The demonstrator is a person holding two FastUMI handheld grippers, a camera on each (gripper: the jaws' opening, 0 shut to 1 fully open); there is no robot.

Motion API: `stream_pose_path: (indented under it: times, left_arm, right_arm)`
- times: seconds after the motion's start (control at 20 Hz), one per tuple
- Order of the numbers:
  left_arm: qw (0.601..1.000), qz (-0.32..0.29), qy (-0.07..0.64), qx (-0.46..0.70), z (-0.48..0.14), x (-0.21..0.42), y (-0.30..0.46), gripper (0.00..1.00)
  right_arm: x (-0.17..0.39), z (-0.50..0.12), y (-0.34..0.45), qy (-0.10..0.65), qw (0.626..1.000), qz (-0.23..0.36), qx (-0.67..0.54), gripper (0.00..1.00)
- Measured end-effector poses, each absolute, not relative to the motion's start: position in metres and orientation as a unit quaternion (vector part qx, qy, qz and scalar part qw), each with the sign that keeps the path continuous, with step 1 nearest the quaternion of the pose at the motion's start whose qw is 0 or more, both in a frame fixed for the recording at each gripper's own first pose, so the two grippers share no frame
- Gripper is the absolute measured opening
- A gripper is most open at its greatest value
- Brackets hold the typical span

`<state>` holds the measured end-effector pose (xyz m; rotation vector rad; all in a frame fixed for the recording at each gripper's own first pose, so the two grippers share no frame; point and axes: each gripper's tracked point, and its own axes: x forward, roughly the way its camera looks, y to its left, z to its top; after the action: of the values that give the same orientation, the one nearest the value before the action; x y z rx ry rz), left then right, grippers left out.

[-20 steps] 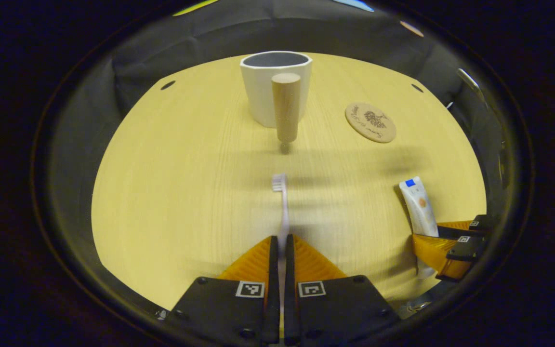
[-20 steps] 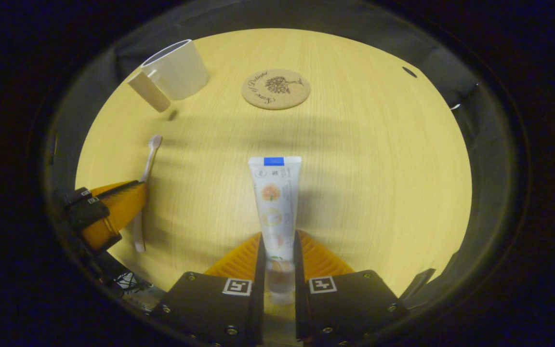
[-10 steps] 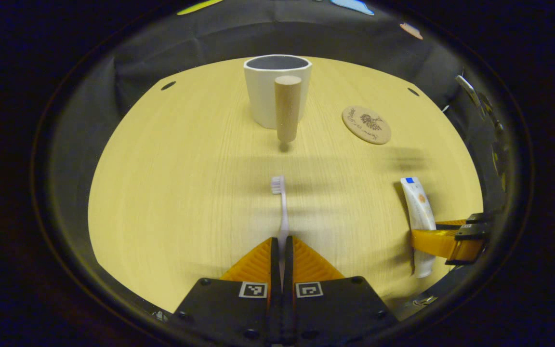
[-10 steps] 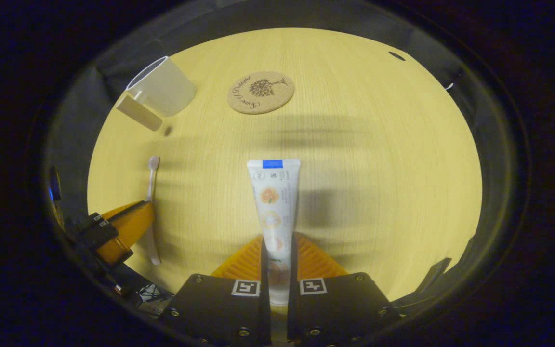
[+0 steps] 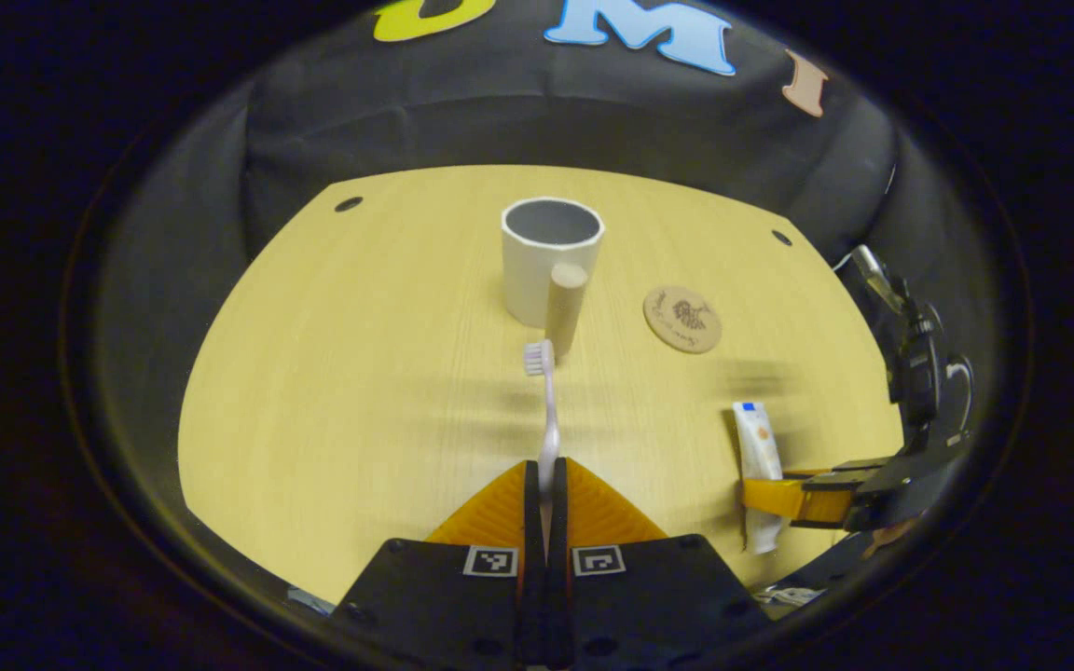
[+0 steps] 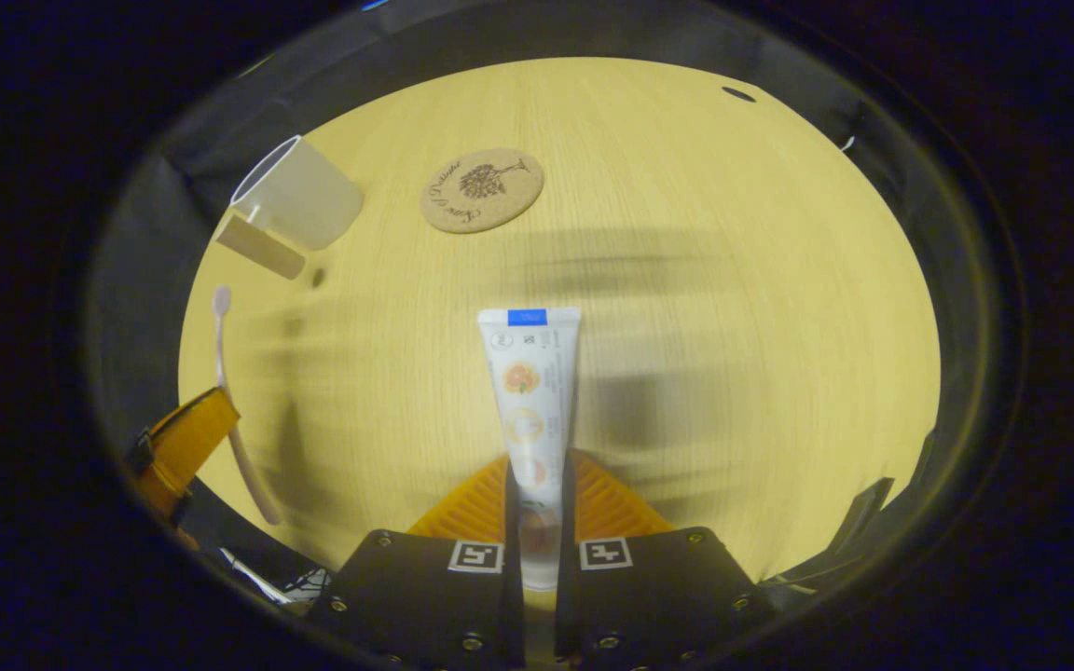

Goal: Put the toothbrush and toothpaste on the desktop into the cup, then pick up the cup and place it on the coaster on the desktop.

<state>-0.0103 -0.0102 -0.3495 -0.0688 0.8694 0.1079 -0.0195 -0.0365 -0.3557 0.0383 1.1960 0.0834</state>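
My left gripper (image 5: pixel 546 480) is shut on the white toothbrush (image 5: pixel 545 410), whose bristle head points ahead, lifted above the table. Straight beyond it stands the white cup (image 5: pixel 546 256) with a wooden peg handle (image 5: pixel 565 308) facing me. The right gripper (image 6: pixel 537 480) is shut on the white toothpaste tube (image 6: pixel 530 391), blue end forward, held off the table. In the left gripper view that other gripper (image 5: pixel 803 499) with the tube (image 5: pixel 758 447) shows at the lower right. The round cork coaster (image 5: pixel 681 319) lies right of the cup; in the right gripper view the coaster (image 6: pixel 481 189) is beside the cup (image 6: pixel 295 194).
The light wooden table (image 5: pixel 351 391) has small dark holes near its far corners (image 5: pixel 348 203). Black cloth walls close in behind and to the sides. A dark clamp with cables (image 5: pixel 910 354) stands at the table's right edge.
Both grippers have risen with their loads: the toothbrush and tube are off the table. The left gripper view has tilted up, so cup and coaster look smaller and farther.
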Motion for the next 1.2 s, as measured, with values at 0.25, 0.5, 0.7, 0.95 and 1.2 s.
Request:
stream_pose_path:
  times: [0.25, 0.5, 0.7, 0.95, 1.2]
  left_arm:
    - [0.928, 0.051, 0.366, -0.052, -0.282, 0.013, -0.004, 0.07]
    - [0.946, 0.041, 0.316, -0.059, -0.223, 0.048, 0.011, 0.07]
    - [0.953, 0.032, 0.292, -0.067, -0.191, 0.08, 0.022, 0.07]
    - [0.959, 0.017, 0.276, -0.065, -0.18, 0.129, 0.021, 0.07]
    - [0.96, 0.001, 0.275, -0.05, -0.185, 0.181, 0.009, 0.07]
  right_arm:
    - [-0.02, -0.357, -0.037, 0.557, 0.829, 0.039, 0.013, 0.16]
    - [-0.019, -0.358, -0.037, 0.556, 0.83, 0.035, 0.028, 0.15]
    - [-0.018, -0.357, -0.038, 0.557, 0.828, 0.034, 0.059, 0.15]
    - [-0.017, -0.357, -0.038, 0.552, 0.829, 0.036, 0.077, 0.15]
    - [-0.018, -0.357, -0.038, 0.545, 0.836, 0.044, 0.048, 0.15]
